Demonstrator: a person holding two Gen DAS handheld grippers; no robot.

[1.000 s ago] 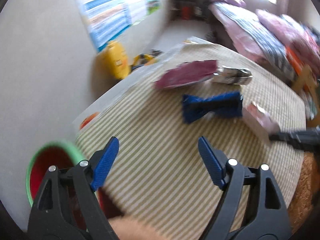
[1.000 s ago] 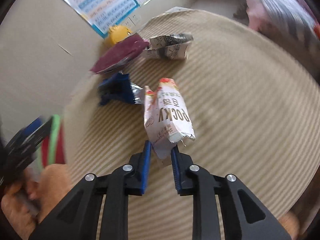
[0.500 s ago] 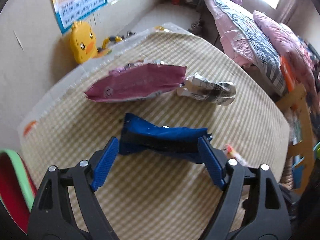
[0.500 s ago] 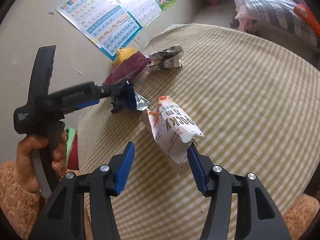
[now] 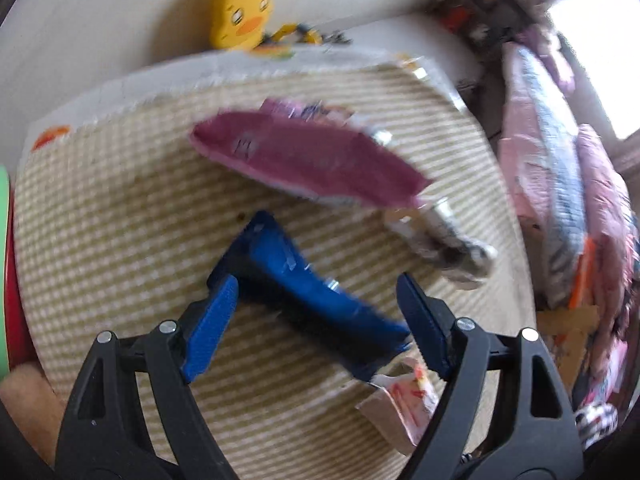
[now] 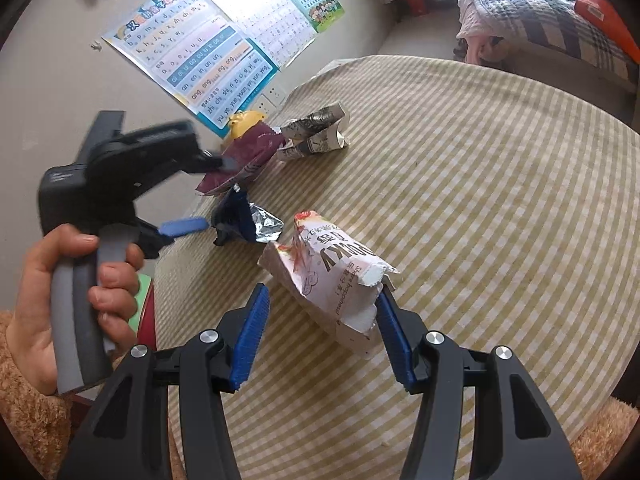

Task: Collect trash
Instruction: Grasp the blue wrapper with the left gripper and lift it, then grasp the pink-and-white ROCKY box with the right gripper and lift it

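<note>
Trash lies on a round striped table (image 6: 500,184). My left gripper (image 5: 316,328) is open, its jaws on either side of a crumpled blue wrapper (image 5: 304,280); the wrapper also shows in the right wrist view (image 6: 236,220). My right gripper (image 6: 324,332) is open around the near end of a white and pink Pocky packet (image 6: 336,276), which rests on the table. A maroon bag (image 5: 304,156) and a crumpled silver wrapper (image 5: 448,244) lie farther back. The left gripper (image 6: 196,196) shows in the right wrist view, held in a hand.
A red bin with a green rim (image 5: 6,272) stands at the table's left edge. A yellow duck toy (image 5: 240,12) sits by the wall behind the table. Posters (image 6: 208,56) hang on the wall. A bed with bedding (image 5: 560,184) is to the right.
My right gripper opened and the Pocky packet settled onto the table between its jaws. My left gripper moved in from the bin side and closed in around the blue wrapper, still open.
</note>
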